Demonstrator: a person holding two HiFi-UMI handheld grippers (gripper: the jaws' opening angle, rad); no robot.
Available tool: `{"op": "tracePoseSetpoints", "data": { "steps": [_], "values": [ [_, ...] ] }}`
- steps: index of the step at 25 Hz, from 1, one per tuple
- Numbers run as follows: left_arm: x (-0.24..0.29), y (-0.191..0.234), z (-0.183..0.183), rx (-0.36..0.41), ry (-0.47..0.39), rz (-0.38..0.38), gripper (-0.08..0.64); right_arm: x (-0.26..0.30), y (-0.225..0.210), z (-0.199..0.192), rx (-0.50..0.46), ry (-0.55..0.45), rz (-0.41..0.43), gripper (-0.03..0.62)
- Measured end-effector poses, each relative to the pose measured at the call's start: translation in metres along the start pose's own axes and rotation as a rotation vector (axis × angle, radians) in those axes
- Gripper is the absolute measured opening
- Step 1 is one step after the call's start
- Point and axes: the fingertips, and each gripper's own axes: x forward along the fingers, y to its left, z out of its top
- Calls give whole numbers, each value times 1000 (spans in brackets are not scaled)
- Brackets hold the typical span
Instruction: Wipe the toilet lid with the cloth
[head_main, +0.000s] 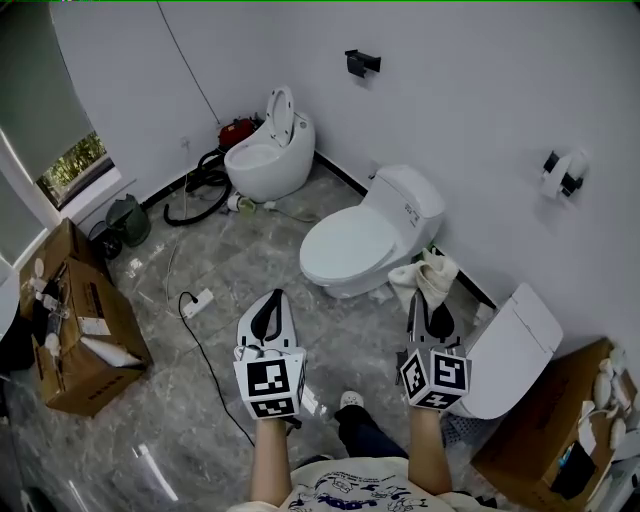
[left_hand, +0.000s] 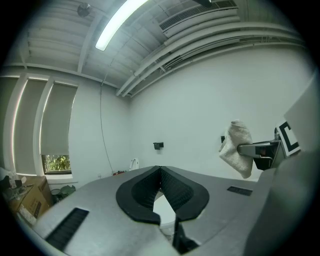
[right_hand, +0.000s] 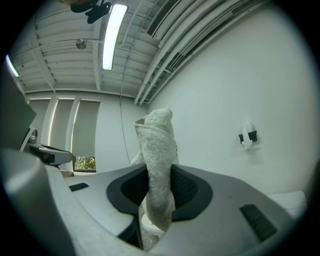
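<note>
Two tools are held out side by side above the floor (head_main: 250, 255). The right tool (right_hand: 159, 174) is clenched on the cloth (right_hand: 157, 145). In the right gripper view the pale terry cloth stands between the black pads with its long axis upright. A folded end rises past the tips and the other end hangs down through the gap toward the camera. The left tool (left_hand: 160, 169) has its pad tips pressed together with nothing between them.

From the head view the right tool (head_main: 428, 300) points away from the person, and the cloth (head_main: 425, 273) bunches just beyond its tips. The cloth is in the air beside the toilet's right rear, apart from the toilet lid (head_main: 352, 240). The left gripper view shows the same cloth (left_hand: 237, 147) dangling off the other tool against the wall (left_hand: 190, 100). The left tool (head_main: 271, 300) points the same way, near the toilet's front.

The lid lies shut and flat. Its long axis runs from the tank (head_main: 408, 195) at the wall down-left to the rounded front. Small dark marks on the tank's side are too small to read. Each tool's cube bears black-and-white square markers, not letters. A cardboard box (head_main: 80, 340) at the left carries a white label that cannot be read.
</note>
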Motion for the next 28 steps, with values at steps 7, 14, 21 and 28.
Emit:
{"op": "tracePoseSetpoints", "data": {
  "steps": [7, 14, 21, 28],
  "values": [
    [100, -10, 20, 4, -6, 38, 3, 100, -45, 18, -2, -14, 27, 99],
    [170, -14, 30, 8, -11, 56, 3, 172, -73, 18, 9, -8, 43, 99],
    [220, -4, 27, 17, 15, 72, 3, 226, -80, 4, 29, 22, 54, 100],
    [283, 14, 15, 11, 26, 65, 3, 288, -80, -7, 23, 33, 52, 100]
  ]
}}
